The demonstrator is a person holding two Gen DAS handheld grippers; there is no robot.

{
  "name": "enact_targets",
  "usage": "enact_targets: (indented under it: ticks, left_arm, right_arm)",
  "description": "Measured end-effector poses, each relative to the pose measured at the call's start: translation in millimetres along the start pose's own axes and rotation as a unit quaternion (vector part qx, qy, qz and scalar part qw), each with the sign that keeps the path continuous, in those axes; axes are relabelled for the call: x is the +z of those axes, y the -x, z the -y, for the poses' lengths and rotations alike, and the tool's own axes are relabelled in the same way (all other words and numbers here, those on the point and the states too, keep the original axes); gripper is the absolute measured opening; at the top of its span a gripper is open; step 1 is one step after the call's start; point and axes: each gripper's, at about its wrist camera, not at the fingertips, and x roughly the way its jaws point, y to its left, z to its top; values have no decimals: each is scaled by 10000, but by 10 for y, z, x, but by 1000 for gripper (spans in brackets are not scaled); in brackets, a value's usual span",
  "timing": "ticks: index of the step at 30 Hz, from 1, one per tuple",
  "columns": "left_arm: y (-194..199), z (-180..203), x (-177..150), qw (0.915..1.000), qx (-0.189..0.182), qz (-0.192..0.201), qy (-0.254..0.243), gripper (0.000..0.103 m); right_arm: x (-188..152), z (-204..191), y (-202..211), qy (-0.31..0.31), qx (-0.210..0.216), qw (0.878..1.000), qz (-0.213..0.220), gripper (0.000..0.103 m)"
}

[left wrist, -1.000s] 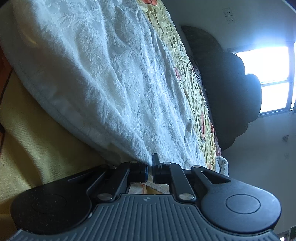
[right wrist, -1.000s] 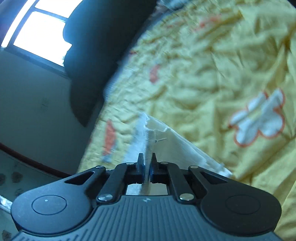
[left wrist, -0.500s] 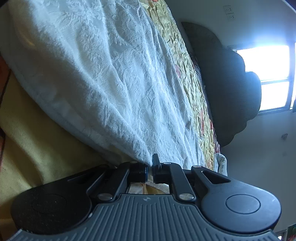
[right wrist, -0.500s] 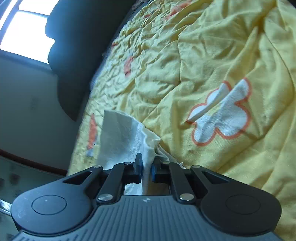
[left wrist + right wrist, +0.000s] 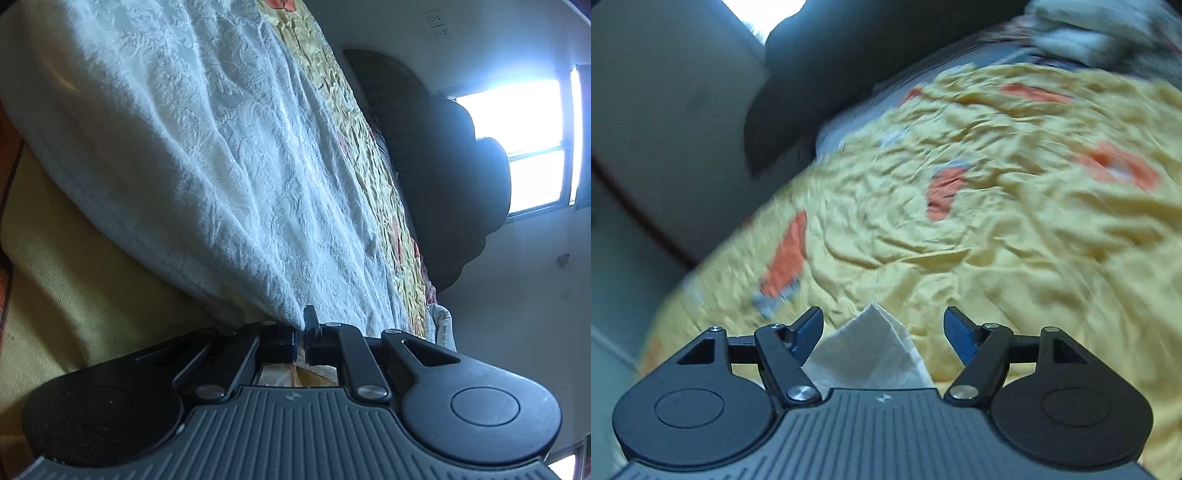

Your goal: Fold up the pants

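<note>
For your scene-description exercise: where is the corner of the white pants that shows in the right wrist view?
The white pants corner lies low in the right wrist view, on the yellow bedspread, between the open right gripper jaws, touching neither pad.

Motion blur smears the yellow bedspread (image 5: 997, 229); white pants (image 5: 184, 147) run off-frame.

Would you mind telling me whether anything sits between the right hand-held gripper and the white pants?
Nothing visible does. The right hand-held gripper has just been opening, and a corner of the white pants lies between its spread jaws, untouched, on the yellow bedspread.
</note>
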Motion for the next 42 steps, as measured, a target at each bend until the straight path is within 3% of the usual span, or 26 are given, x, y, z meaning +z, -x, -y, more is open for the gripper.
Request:
enact_targets:
  ticks: [2, 3, 4, 5, 7, 11, 13, 19, 22, 25, 26, 28, 29, 31, 36, 42]
  left_arm:
    - [2, 0, -5, 10000, 1, 1, 4, 13]
    - [1, -1, -6, 10000, -3, -1, 7, 13]
    - [5, -4, -6, 10000, -10, -3, 6, 13]
    - [5, -5, -6, 10000, -14, 0, 1, 13]
    - [5, -6, -12, 10000, -21, 13, -31, 13]
    - [8, -9, -16, 9999, -51, 31, -103, 13]
    - [15, -7, -27, 9998, -48, 67, -169, 13]
    - [21, -14, -20, 9998, -59, 47, -165, 13]
    - [17, -9, -20, 9998, -55, 52, -166, 13]
    - [18, -10, -22, 9998, -50, 64, -182, 13]
    - [21, -10, -24, 9998, -53, 69, -189, 13]
    - [19, -7, -27, 9997, -56, 79, -210, 13]
    - [21, -7, -29, 9997, -59, 81, -216, 13]
    - [22, -5, -30, 9997, -61, 82, -221, 13]
    - [25, -4, -33, 9997, -52, 86, -227, 13]
    - [26, 2, -34, 9996, -59, 106, -241, 13]
  right_arm:
    - [26, -94, -247, 414, -44, 9986, -322, 71]
    - [13, -115, -305, 492, -50, 9981, -377, 59]
    - [-19, -130, -324, 580, 60, 9975, -411, 37]
    - [-36, -140, -355, 645, 102, 9969, -438, 33]
    - [-68, -120, -338, 689, 99, 9969, -371, 17]
    - [-85, 52, -96, -23, 631, 9980, 45, 13]
    - [-178, 167, -227, -182, 411, 9989, -147, 11]
    - [-225, 185, -202, -610, 435, 9971, 154, 21]
    - [-231, 172, 67, -719, 203, 9957, 555, 21]
    - [-346, 209, 428, -863, 342, 9922, 831, 23]
    - [-419, 229, 551, -940, 438, 9910, 851, 27]
    - [-594, 274, 753, -1125, 502, 9889, 825, 56]
    - [-705, 301, 848, -1219, 551, 9877, 809, 61]
    - [-937, 354, 990, -1427, 736, 9838, 801, 62]
    - [-1266, 530, 938, -2299, 1345, 9636, 216, 62]
    - [-1238, 608, 694, -2676, 1244, 9555, 34, 61]
